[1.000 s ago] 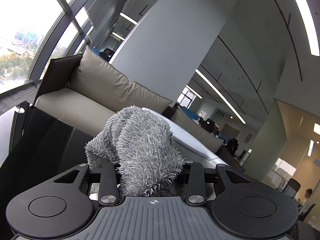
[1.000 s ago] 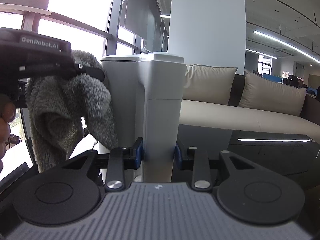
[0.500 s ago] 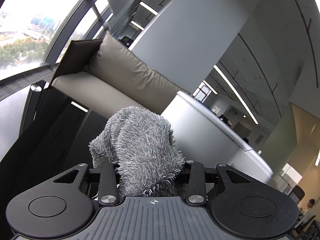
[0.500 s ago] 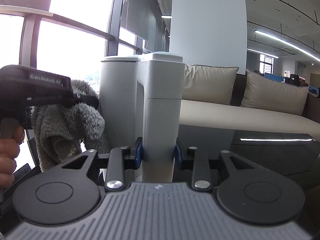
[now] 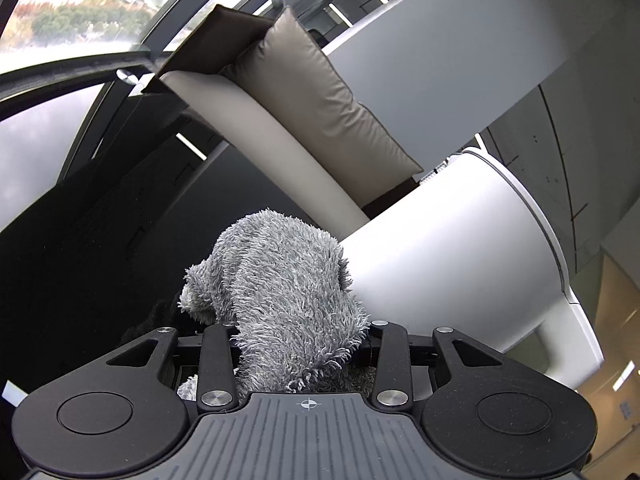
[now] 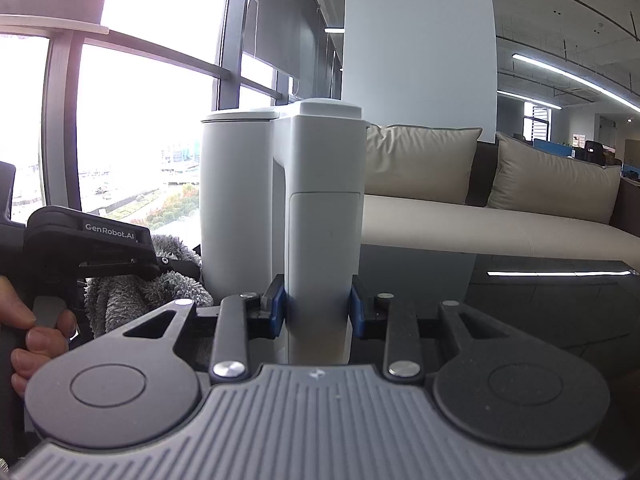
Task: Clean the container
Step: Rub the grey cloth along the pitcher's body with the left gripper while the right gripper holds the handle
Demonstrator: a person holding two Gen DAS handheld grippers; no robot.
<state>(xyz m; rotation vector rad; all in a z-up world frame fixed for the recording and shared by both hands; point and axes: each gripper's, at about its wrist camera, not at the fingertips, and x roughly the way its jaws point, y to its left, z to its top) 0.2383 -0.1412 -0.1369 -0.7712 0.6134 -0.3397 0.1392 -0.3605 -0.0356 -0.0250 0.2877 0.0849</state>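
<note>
Lower now than a second ago, the left gripper has dropped from level with the lid to the foot of the tall white plastic container with a flat lid, and its shaggy grey microfibre cloth has come down with it; in the left wrist view the container's round wall has swung in to fill the right side, where a second ago only a sliver of its rim showed. That gripper's jaws are clenched on the cloth, which bulges forward over the fingers and hides the tips. From the right wrist view the cloth bunches low on the container's left side, touching or very nearly touching the wall; which of the two cannot be told. A person's hand wraps the left gripper's grip at the frame's left edge.

The right gripper is unmoved, its blue-padded fingers clamped on either side of the container's squared white handle, holding the container upright on the glossy black tabletop.

Behind the container stand a beige upholstered sofa with two loose cushions and a wide pale column. To the container's right the tabletop lies open up to its far edge by the sofa; on its left the cloth and left gripper take up the space toward the tall windows
</note>
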